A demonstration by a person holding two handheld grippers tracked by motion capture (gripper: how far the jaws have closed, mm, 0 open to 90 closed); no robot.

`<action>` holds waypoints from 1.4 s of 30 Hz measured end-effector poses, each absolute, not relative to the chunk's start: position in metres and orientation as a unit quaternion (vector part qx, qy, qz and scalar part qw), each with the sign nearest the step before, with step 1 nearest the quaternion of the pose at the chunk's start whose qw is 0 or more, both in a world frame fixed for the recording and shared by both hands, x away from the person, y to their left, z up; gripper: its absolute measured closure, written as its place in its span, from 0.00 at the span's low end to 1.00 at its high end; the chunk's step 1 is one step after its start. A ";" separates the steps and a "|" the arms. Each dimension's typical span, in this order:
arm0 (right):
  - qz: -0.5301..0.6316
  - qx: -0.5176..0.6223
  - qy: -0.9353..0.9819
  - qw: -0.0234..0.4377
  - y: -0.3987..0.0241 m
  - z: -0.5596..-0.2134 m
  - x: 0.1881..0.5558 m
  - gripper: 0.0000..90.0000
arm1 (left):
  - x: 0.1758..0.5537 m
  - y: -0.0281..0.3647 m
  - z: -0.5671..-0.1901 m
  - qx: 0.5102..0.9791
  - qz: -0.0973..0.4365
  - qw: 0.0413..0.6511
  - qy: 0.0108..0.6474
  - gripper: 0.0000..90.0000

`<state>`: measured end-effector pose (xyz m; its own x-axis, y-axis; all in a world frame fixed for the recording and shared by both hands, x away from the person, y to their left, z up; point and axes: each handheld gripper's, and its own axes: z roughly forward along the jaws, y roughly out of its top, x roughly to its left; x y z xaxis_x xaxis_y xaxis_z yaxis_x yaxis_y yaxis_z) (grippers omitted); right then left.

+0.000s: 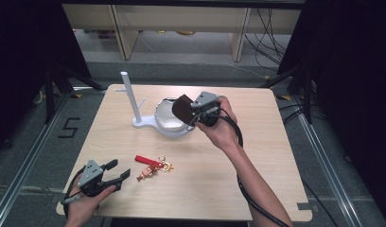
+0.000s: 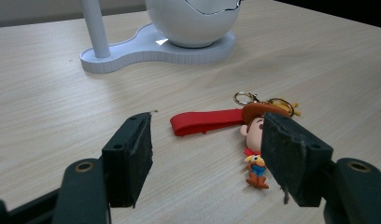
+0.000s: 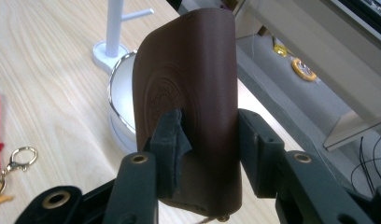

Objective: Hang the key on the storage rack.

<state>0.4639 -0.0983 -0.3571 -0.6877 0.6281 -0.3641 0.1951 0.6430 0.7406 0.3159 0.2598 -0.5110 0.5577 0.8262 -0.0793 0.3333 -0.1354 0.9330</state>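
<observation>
My right gripper (image 1: 190,113) is shut on a dark brown leather wallet (image 1: 182,108), held just above the white egg-shaped bowl (image 1: 166,117) of a white stand (image 1: 134,122). In the right gripper view the wallet (image 3: 188,93) stands upright between the two pads, with the bowl (image 3: 121,93) behind it. My left gripper (image 1: 116,170) rests open near the table's front left corner. A keychain with a red strap (image 1: 147,160), gold rings and a small cowboy figure (image 1: 146,174) lies just right of it. In the left gripper view the strap (image 2: 207,121) and figure (image 2: 255,149) lie just beyond the open jaws.
The stand has a tall white post (image 1: 127,94) with short side pegs. The light wooden table (image 1: 257,189) has bare room at the right and front. Beyond the far edge are wooden furniture legs (image 1: 238,42) and cables on the floor.
</observation>
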 end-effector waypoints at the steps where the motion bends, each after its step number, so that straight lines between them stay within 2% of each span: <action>1: 0.348 0.234 0.851 0.315 -0.095 -0.357 0.468 0.69 | 0.315 0.260 -0.510 0.717 0.239 0.513 0.408 0.37; 16: 0.351 0.229 0.857 0.301 -0.075 -0.357 0.486 0.69 | 0.316 0.261 -0.511 0.715 0.238 0.517 0.406 0.37; 42: 0.351 0.234 0.863 0.279 -0.055 -0.376 0.506 0.69 | 0.316 0.262 -0.512 0.714 0.237 0.520 0.405 0.37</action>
<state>0.5057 -0.0548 -0.3759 -0.7348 0.5992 -0.3177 0.2073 0.6445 0.7360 0.3159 0.2624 -0.5116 0.5593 0.8248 -0.0822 0.3309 -0.1313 0.9345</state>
